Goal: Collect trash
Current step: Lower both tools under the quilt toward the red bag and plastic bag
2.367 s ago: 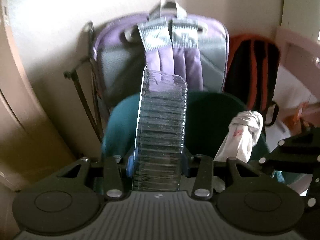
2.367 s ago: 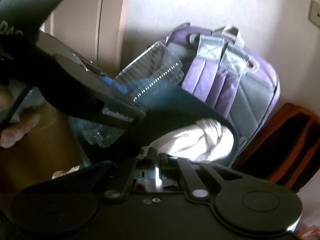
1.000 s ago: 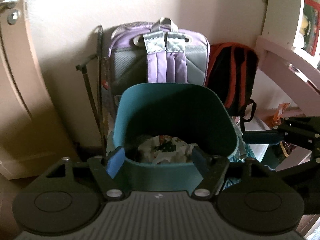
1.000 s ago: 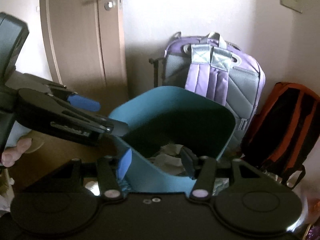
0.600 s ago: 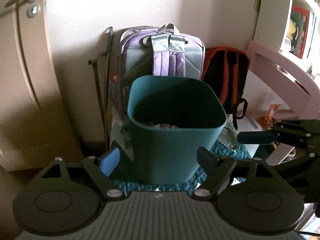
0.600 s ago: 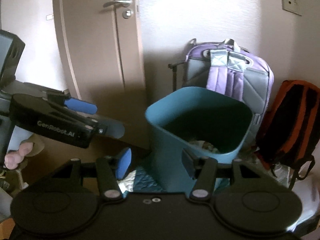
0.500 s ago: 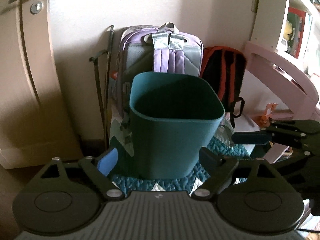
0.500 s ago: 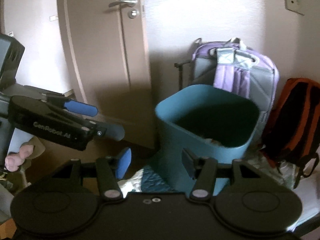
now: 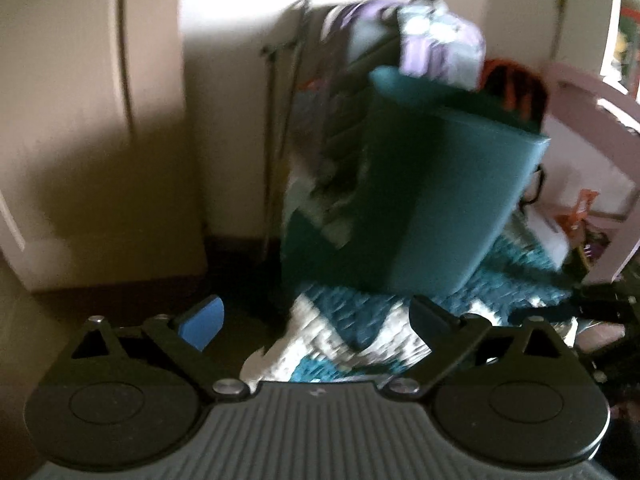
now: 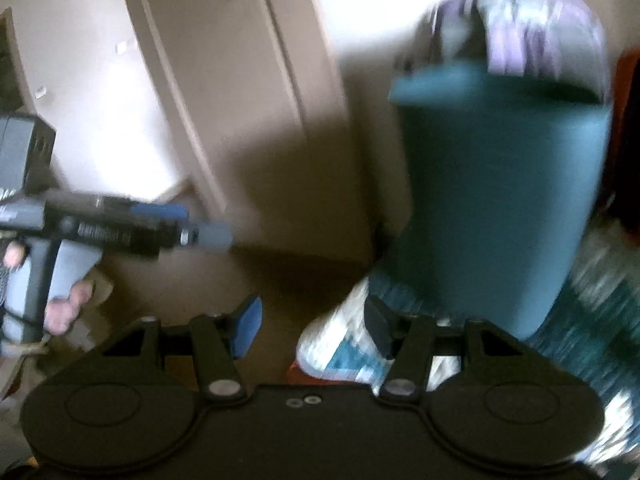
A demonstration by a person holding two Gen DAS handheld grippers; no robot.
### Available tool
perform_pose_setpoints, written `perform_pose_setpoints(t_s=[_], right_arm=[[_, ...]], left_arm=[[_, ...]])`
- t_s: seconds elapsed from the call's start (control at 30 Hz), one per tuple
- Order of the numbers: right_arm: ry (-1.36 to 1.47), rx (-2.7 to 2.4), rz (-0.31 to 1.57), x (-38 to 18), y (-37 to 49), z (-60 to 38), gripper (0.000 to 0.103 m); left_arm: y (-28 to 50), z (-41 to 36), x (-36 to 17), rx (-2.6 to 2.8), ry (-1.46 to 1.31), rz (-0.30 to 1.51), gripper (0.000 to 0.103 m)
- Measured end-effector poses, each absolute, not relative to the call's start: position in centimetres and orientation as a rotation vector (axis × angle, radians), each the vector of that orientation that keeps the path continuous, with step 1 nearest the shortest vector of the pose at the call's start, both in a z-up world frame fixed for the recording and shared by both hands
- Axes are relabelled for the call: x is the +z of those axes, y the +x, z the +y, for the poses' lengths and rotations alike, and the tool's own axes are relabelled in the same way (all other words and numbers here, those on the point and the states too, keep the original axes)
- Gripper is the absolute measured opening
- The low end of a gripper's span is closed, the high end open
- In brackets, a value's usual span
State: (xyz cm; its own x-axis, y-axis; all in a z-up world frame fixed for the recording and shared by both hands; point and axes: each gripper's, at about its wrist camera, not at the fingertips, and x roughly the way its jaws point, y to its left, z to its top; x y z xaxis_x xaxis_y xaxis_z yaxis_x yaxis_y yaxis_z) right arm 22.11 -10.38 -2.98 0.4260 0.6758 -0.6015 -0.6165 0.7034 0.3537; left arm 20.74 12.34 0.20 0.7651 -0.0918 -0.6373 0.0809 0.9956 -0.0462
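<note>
While the left view blurs, the left gripper (image 9: 316, 320) has its jaws opening wide with nothing between them, aimed at the quilt (image 9: 360, 340) on the floor. The bin (image 9: 440, 200) stands just beyond on that quilt, with a purple backpack (image 9: 436, 44) behind it.

Over to the right view: the right gripper (image 10: 314, 326) shows jaws partly apart and empty, the bin (image 10: 500, 200) up and to the right, the left gripper (image 10: 188, 220) at the left edge. No loose trash shows. Best to slow down, let the blur settle, and spot a piece before closing.
</note>
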Motion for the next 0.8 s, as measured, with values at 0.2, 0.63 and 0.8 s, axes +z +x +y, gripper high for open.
perform_pose_setpoints(t_s=[0.2,0.63,0.8], right_arm=[[-0.002,0.824,0.845,-9.0,23.2,-6.8,0.057],[-0.256,0.784,1.066,-26.3,25.8,0.6,0.056],[-0.273,0.741,1.163,-32.5,28.2,2.7,0.056]], left_arm=[[22.7,17.1,-7.5,-0.039,-0.045,0.787,0.1],[27.5,21.7,-26.8,-0.016,-0.019,1.04,0.1],[29.7,21.5,-32.8,-0.041,0.012,1.105,0.1]])
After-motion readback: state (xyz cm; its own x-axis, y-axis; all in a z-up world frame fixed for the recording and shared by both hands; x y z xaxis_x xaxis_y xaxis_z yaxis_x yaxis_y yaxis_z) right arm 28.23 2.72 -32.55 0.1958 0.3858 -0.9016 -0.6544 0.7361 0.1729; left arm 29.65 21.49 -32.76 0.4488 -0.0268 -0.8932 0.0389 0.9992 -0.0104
